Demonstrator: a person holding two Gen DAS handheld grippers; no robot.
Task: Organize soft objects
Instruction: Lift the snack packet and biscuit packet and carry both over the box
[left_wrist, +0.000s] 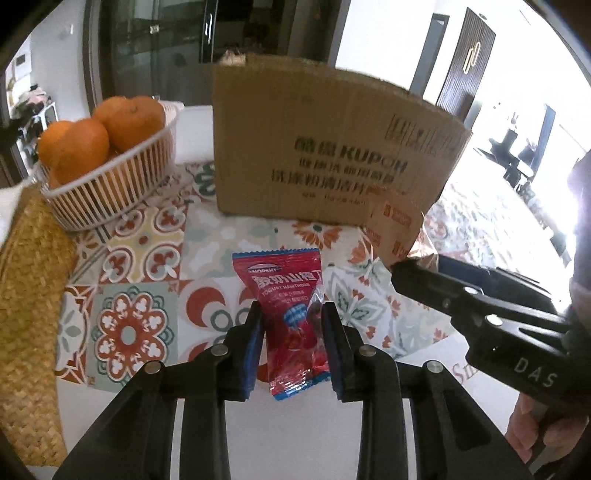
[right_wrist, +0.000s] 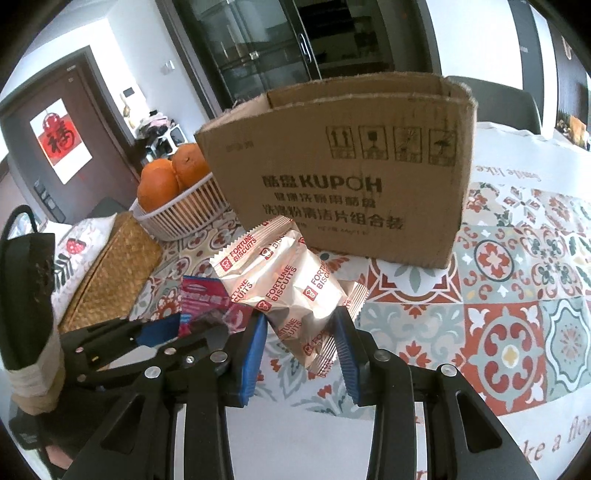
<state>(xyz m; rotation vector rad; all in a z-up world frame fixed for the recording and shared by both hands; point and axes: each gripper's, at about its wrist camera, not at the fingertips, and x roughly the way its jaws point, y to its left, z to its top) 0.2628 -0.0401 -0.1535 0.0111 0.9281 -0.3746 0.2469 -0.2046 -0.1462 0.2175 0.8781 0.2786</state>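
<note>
Red snack packet (left_wrist: 291, 321), printed "YOGURT HAWTHORN", is clamped between the blue pads (left_wrist: 255, 343) of the left gripper (left_wrist: 291, 314) and is held upright above the patterned tablecloth (left_wrist: 147, 258). The packet's crimped top edge stands clear of the fingertips; its lower end hangs down between the gripper's black arms.

Silver biscuit packet (right_wrist: 288, 291), printed "FORTUNE BISCUITS", is gripped between the blue pads (right_wrist: 347, 350) of the right gripper (right_wrist: 299, 325). It is tilted, with its upper end pointing toward the cardboard box (right_wrist: 343, 177). In the right wrist view the red packet is seen just to the left of the biscuit packet, with the two packets close together.

The cardboard box stands open-topped on the tablecloth, directly behind both packets. What lies inside cannot be told from either view.

A white slatted basket (left_wrist: 110, 192) holding oranges (left_wrist: 85, 147) is placed left of the box. A woven straw mat (left_wrist: 29, 314) lies at the far left table edge, in front of the basket.
</note>
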